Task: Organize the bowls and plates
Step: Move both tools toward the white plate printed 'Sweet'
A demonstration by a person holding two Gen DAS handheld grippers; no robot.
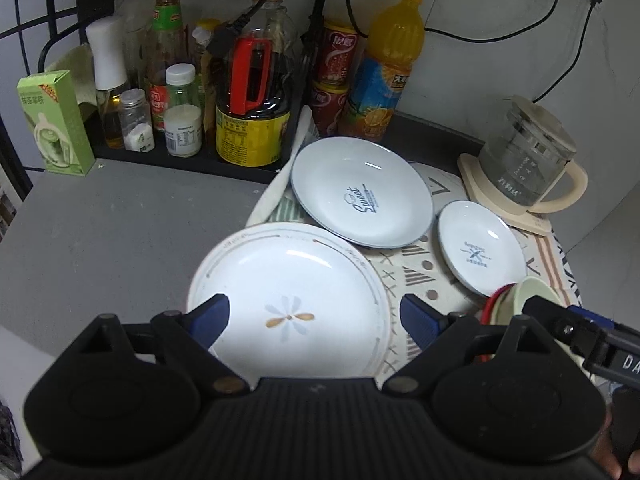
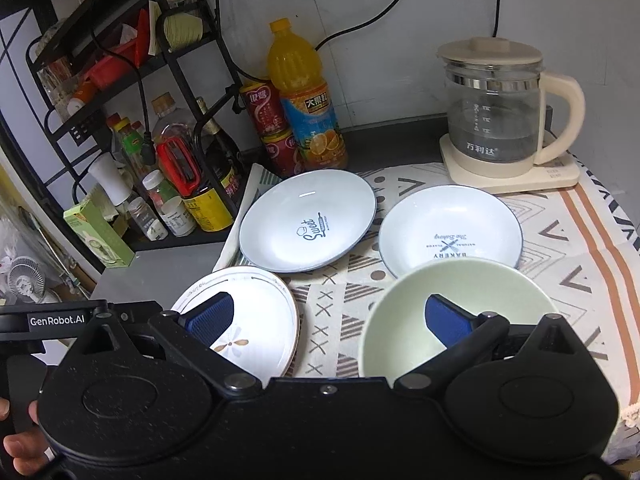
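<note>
Blue-padded left gripper (image 1: pixel 314 318) tilts down over the flower plate (image 1: pixel 288 300), jaws spread, nothing gripped; right gripper (image 2: pixel 336 316) angles down, spread, one pad over the green bowl (image 2: pixel 404 312).

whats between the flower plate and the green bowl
Only bare patterned cloth separates the flower plate from the green bowl; the right wrist view shows it.

A home kitchen corner: a black condiment rack (image 2: pixel 120 92) of sauce bottles at ten o'clock, a glass electric kettle (image 2: pixel 496 116) at two o'clock, plates on a patterned cloth (image 2: pixel 560 240).
</note>
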